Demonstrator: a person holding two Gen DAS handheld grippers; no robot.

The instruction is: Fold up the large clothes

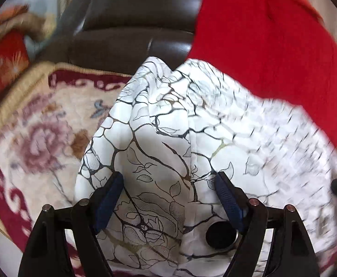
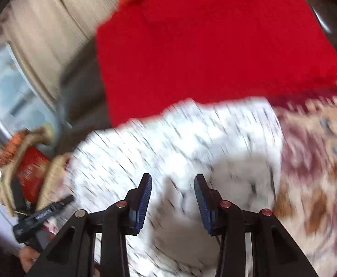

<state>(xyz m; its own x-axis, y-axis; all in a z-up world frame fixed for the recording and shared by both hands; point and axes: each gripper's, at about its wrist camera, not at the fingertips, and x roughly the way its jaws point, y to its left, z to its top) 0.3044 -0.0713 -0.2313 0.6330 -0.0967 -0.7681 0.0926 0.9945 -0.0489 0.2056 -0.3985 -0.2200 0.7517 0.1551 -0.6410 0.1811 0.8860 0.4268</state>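
Between the wide-spread blue pads of the left hand-held gripper, a white garment printed with black branching lines and leaf outlines is lying bunched, with a raised fold running away from the jaws. The pads are standing clear of the cloth on both sides, so this hand-held gripper is open and gripping nothing. Close under its right finger a round black button-like disc is sitting on the cloth; what it belongs to is unclear. To the left of the fingers a cream rug with faded pink flowers and a dark red scrolled border is carrying the garment. Farther ahead a dark brown leather sofa is rising, and a plain red cloth is draping down ahead and to the right, its lower edge overlapping the white garment.

The right wrist view is heavily smeared by motion. The right hand-held gripper is hovering with its jaws partly apart over the same white garment, whose print is reduced to streaks; nothing is visibly pinched between the pads. Right of it the rug is showing, ahead the red cloth is filling the frame, and at the far left the other gripper's black tip is only partly visible.
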